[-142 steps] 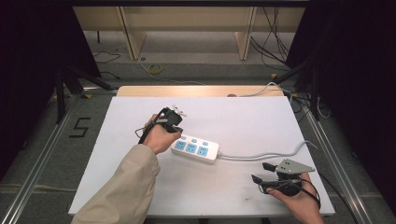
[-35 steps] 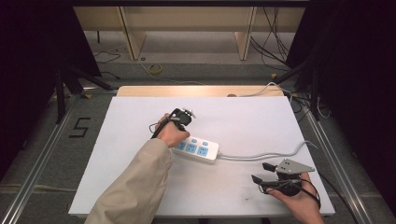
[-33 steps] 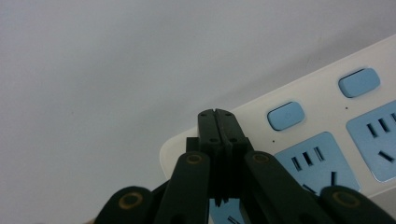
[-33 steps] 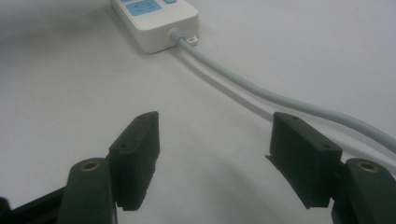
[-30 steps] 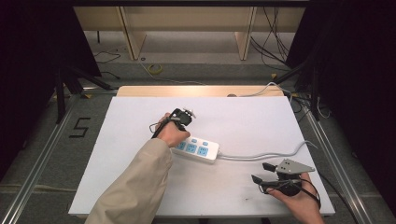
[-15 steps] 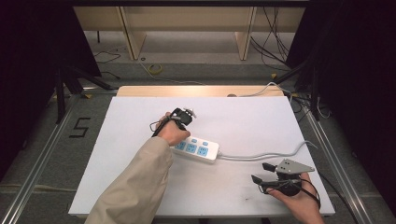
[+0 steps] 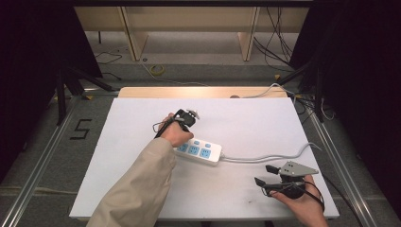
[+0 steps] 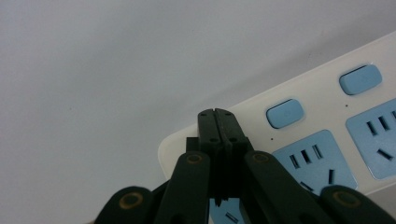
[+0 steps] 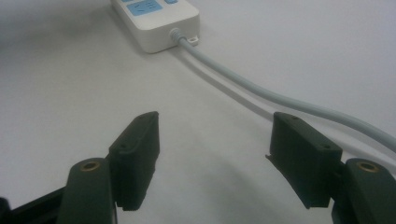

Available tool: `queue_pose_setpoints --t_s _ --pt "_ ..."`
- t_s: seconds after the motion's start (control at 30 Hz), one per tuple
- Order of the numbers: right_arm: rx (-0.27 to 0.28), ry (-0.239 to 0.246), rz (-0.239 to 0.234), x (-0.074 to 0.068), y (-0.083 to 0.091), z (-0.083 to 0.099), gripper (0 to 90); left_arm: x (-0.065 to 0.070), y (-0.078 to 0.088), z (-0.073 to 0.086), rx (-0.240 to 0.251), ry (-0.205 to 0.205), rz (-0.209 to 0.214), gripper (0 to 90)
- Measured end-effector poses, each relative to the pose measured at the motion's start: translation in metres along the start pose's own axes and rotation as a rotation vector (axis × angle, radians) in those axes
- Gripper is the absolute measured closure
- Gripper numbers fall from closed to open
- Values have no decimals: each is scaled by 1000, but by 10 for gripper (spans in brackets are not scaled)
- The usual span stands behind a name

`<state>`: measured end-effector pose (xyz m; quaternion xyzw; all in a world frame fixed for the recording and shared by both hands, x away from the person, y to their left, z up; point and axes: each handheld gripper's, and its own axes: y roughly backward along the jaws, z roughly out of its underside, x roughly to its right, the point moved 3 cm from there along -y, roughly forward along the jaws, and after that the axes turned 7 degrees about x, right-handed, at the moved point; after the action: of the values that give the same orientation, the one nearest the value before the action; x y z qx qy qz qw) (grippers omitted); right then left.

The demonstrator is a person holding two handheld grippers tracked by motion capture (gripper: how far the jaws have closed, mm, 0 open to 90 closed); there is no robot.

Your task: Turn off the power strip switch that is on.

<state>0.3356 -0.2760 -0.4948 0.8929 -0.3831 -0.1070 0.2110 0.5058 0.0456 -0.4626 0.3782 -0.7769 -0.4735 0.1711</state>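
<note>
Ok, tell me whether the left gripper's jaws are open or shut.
Shut. In the left gripper view the left gripper has its two black jaws pressed together, nothing between them, tips over the power strip.

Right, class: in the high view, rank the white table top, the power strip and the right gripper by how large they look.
1. White table top
2. Power strip and right gripper: they look alike in size, so left unranked.

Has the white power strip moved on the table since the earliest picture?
Yes. The power strip now lies slightly nearer the table's front edge and a little further right than in the earliest high view; its cable leads off to the right.
</note>
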Motion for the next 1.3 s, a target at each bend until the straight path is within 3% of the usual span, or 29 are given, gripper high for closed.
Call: queue_pose_setpoints --t_s 0.27,0.37,1.3 --pt "-1 1 -1 0 0 0 342 2 0 0 -6 -9 -5 900" --pt "-1 1 0 0 0 0 341 3 0 0 -16 -30 -14 900" --pt "-1 3 -1 -1 0 0 342 3 -1 -1 -21 -19 -23 900"
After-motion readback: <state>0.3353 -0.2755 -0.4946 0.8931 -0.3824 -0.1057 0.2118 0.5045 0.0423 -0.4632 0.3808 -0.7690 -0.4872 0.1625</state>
